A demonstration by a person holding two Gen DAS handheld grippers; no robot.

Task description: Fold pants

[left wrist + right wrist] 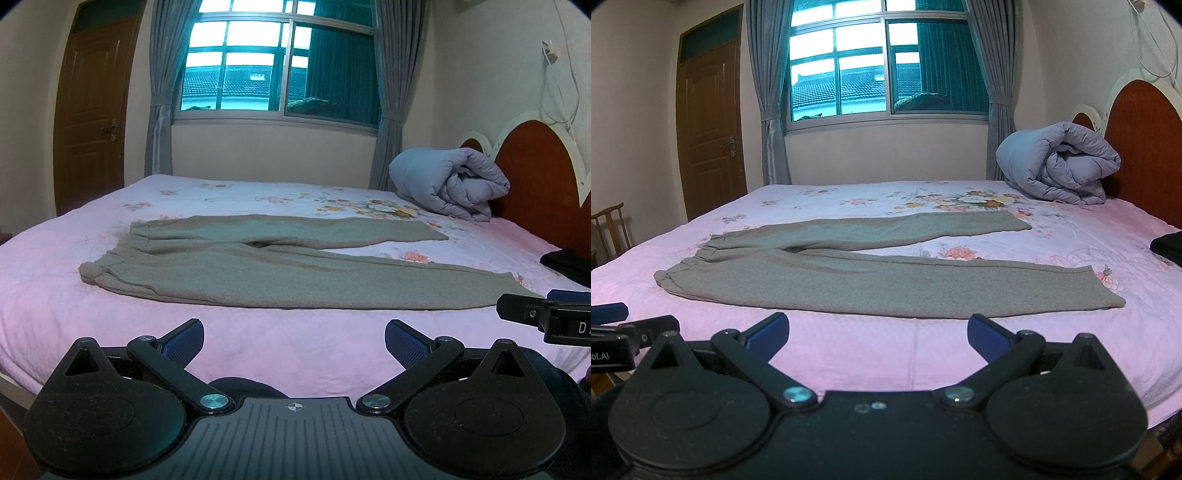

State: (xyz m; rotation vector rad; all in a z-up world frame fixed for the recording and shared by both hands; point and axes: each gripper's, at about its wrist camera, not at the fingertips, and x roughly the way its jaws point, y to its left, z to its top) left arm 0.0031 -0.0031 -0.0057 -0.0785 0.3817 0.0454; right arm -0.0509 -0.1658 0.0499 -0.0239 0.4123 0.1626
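The gray pants (280, 266) lie flat on the pink flowery bed (258, 343), with the waist to the left and the two legs spread apart to the right. The left gripper (294, 341) and right gripper (878, 334) both hang over the near edge, wide open and holding nothing. A rolled blue blanket (1060, 166) sits by the headboard (1141, 147).

The pants (849, 273) look like a soft matt grey knit, kinda fuzzy. The bedsheet (849, 350) is pink floral cotton-looking cloth with a fine quilted, dimpled texture. The rolled duvet (1060, 170) is smooth, puffy lavender fabric. The headboard (1145, 147) is glossy reddish wood, the door (709, 129) brown varnished wood. The left gripper (293, 341) is grainy matt black plastic with shiny metal pivot screws and ribbed blue pads (404, 345).
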